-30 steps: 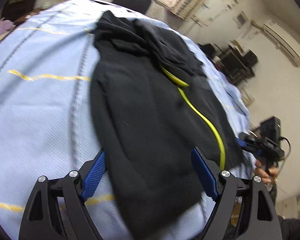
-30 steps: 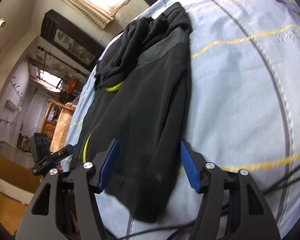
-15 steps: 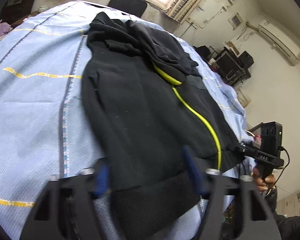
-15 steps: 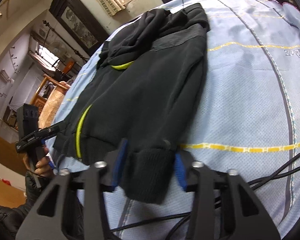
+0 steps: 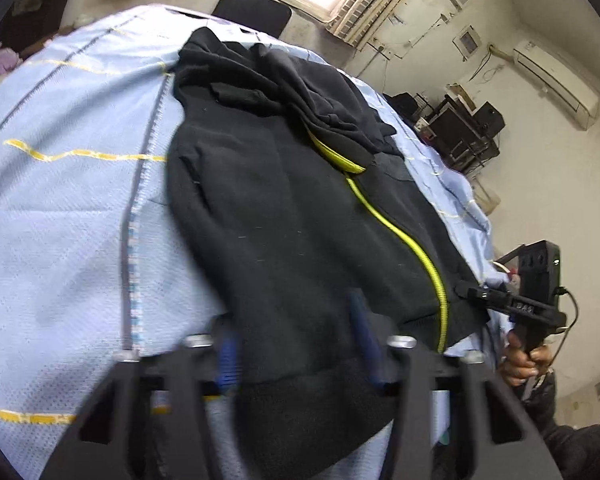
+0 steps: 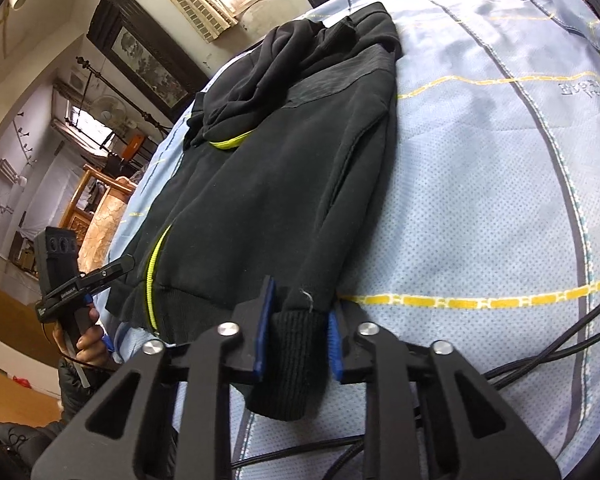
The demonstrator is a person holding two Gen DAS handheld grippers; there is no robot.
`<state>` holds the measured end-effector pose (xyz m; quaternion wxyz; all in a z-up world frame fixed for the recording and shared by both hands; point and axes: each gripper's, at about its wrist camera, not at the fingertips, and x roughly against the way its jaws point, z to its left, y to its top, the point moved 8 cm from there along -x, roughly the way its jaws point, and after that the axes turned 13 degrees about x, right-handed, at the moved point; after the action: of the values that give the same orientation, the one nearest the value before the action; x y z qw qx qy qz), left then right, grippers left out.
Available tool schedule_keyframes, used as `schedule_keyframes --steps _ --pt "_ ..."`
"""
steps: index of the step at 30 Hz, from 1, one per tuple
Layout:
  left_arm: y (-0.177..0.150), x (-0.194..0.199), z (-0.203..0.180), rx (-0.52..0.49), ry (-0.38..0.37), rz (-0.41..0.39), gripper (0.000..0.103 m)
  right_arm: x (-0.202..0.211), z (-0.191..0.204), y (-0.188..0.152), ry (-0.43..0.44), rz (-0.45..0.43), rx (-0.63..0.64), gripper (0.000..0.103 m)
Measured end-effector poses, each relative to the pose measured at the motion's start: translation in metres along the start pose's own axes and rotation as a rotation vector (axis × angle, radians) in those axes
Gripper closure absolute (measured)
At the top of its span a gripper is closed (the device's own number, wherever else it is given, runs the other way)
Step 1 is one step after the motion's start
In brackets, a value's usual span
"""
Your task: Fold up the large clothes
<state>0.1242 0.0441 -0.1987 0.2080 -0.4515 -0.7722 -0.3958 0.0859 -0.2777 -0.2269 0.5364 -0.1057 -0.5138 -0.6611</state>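
Observation:
A black hooded jacket (image 5: 284,208) with a yellow-green zip lies flat on a light blue bed sheet (image 5: 60,216), hood at the far end. It also shows in the right wrist view (image 6: 284,176). My left gripper (image 5: 296,344) straddles the ribbed cuff of the near sleeve (image 5: 312,408), blue pads on both sides; the view is blurred. My right gripper (image 6: 300,332) is closed on the ribbed cuff of the other sleeve (image 6: 292,360), pads pressing both sides. Each gripper shows small in the other's view, at the jacket's hem.
Black cables (image 6: 540,360) run over the sheet at the right of the right wrist view. A dark chair back (image 5: 252,10) stands behind the bed's far end. Wooden furniture (image 6: 100,216) and shelves with equipment (image 5: 464,128) flank the bed.
Both grippers moved in over the sleeve cuffs and narrowed. The right one went from wide open to closed on its cuff; the left one narrowed around its cuff.

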Motion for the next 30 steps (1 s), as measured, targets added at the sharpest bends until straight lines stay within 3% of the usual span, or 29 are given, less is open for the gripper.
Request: schedule_keyframes --steps 4,7,9,13,14,17,18,24,30 --pt "0.007 0.005 0.010 0.065 -0.051 0.007 0.091 0.003 -0.003 0.000 0.028 -0.010 -0.029 0.087" --pt "0.008 0.007 0.004 0.037 -0.049 0.004 0.090 0.005 -0.003 0.002 0.051 -0.014 -0.039 0.086" --pt "0.005 0.001 0.002 0.032 -0.040 0.023 0.077 0.003 -0.003 0.002 0.056 -0.001 -0.046 0.084" --pt "0.000 -0.005 -0.001 0.009 -0.033 0.030 0.068 0.001 -0.002 0.000 0.045 0.006 -0.025 0.084" --pt "0.000 -0.005 -0.001 0.004 -0.032 0.029 0.069 0.000 -0.002 0.000 0.046 0.007 -0.024 0.084" --pt "0.005 -0.004 0.002 0.012 -0.030 0.018 0.089 0.000 -0.001 0.000 0.039 0.013 -0.012 0.085" --pt "0.007 -0.003 0.003 0.030 -0.051 0.022 0.091 0.001 -0.001 0.001 0.034 0.014 -0.008 0.086" --pt "0.028 0.016 -0.015 0.006 -0.096 -0.042 0.092 0.013 0.005 0.012 0.084 -0.047 -0.033 0.089" --pt "0.063 0.030 -0.043 -0.032 -0.107 -0.090 0.092 0.034 0.016 0.047 0.116 -0.120 -0.019 0.089"
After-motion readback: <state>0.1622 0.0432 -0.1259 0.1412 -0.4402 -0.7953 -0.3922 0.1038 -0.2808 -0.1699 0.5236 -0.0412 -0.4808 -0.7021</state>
